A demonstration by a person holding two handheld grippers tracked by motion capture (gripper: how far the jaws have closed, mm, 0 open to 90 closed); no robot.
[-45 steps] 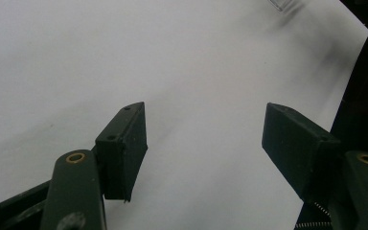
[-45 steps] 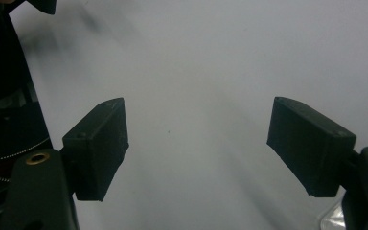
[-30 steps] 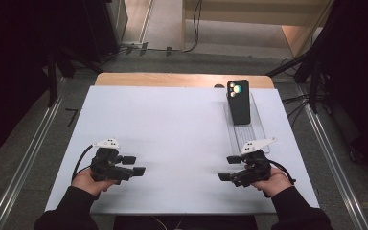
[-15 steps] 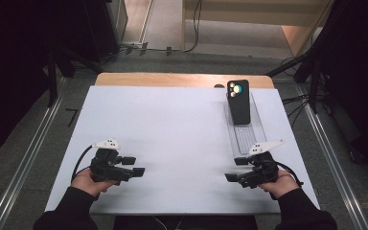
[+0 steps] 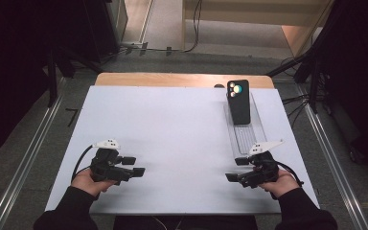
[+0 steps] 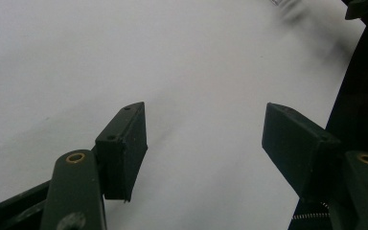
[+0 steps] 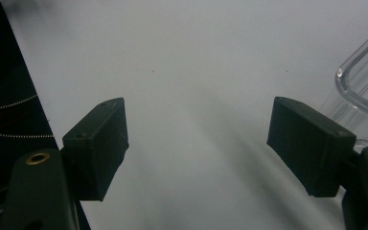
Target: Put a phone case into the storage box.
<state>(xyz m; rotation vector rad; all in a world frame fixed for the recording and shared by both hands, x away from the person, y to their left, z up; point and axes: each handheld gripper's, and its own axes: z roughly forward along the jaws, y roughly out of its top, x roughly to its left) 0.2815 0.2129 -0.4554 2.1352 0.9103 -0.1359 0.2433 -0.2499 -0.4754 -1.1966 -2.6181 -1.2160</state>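
A dark phone (image 5: 238, 102) with its camera cluster facing up lies at the far end of a long clear tray (image 5: 243, 138) on the right of the white table. My left gripper (image 5: 135, 166) rests low over the near left of the table, open, with bare white surface between its jaws (image 6: 203, 112). My right gripper (image 5: 235, 169) sits just in front of the tray's near end, pointing left. Its jaws stand apart with nothing between them (image 7: 197, 108). The tray's clear rounded corner (image 7: 364, 86) lies to their right.
The white board (image 5: 172, 129) covers a wooden table top (image 5: 172, 79). Metal rails (image 5: 24, 163) run along both sides on the floor, and cables and dark stands crowd the right and the far side.
My right gripper has drifted slightly right and toward the near edge of the table. The left gripper, the phone and the tray have stayed in place.
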